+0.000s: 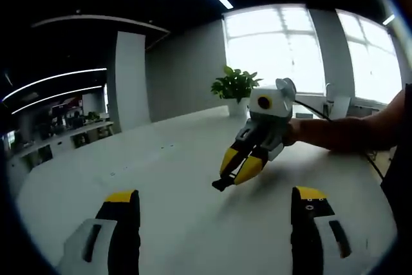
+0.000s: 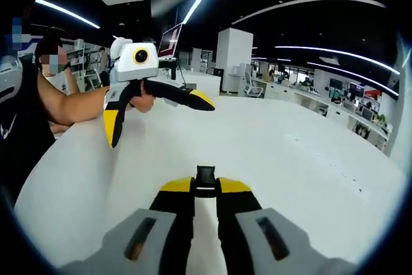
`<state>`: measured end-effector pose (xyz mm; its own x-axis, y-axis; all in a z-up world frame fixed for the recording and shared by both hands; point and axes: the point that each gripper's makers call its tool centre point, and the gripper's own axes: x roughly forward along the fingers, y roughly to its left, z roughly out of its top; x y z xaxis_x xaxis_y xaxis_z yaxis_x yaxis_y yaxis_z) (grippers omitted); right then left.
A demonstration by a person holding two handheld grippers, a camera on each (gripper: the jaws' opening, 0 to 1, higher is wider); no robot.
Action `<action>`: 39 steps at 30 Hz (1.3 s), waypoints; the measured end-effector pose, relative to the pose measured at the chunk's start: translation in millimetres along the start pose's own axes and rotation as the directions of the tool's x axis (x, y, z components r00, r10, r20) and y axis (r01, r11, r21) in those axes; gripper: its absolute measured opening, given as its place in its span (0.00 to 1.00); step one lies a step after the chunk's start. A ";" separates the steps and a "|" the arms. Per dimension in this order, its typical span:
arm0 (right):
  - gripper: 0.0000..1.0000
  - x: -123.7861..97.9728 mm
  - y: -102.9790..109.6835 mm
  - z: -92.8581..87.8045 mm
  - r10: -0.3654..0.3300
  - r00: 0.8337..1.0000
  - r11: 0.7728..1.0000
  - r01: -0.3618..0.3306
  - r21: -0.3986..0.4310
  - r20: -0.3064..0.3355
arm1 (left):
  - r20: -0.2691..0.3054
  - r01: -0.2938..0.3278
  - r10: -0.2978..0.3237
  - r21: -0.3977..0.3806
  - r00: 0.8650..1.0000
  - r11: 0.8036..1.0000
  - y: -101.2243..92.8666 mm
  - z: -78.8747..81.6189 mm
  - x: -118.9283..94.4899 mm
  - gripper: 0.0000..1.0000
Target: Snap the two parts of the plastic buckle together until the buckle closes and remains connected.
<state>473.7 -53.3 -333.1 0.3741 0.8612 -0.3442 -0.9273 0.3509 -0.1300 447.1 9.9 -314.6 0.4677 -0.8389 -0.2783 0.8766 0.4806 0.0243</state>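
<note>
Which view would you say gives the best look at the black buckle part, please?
The right gripper view: the black buckle part sits close, clamped between the right gripper tips. In the left gripper view it is a small dark tip at the far gripper's end.

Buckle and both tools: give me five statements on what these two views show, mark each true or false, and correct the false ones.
1. The right tool is shut on a black buckle piece. True.
2. The left tool is shut on the other buckle piece. False: its jaws stand wide apart with nothing between them.
3. A potted plant stands on the white table. True.
4. The two tools are touching. False: they are apart.
5. The buckle piece lies loose on the table. False: the right tool holds it.
</note>
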 end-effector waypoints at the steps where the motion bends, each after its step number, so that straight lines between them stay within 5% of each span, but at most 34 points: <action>1: 0.10 -0.1 -0.6 -0.5 -0.003 1.000 1.000 0.003 -0.004 -0.003 | -0.001 0.000 0.000 0.000 1.000 1.000 0.3 -0.4 0.4 0.99; 39: 0.10 5.6 -37.5 -5.5 -0.074 0.997 0.997 0.074 0.001 -0.021 | -0.021 -0.004 0.004 -0.004 1.000 1.000 1.3 -4.6 3.3 0.99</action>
<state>510.5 -63.6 -335.2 0.4412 0.8249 -0.3533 -0.8972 0.4139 -0.1540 449.3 8.9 -319.9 0.4685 -0.8315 -0.2985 0.8742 0.4850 0.0212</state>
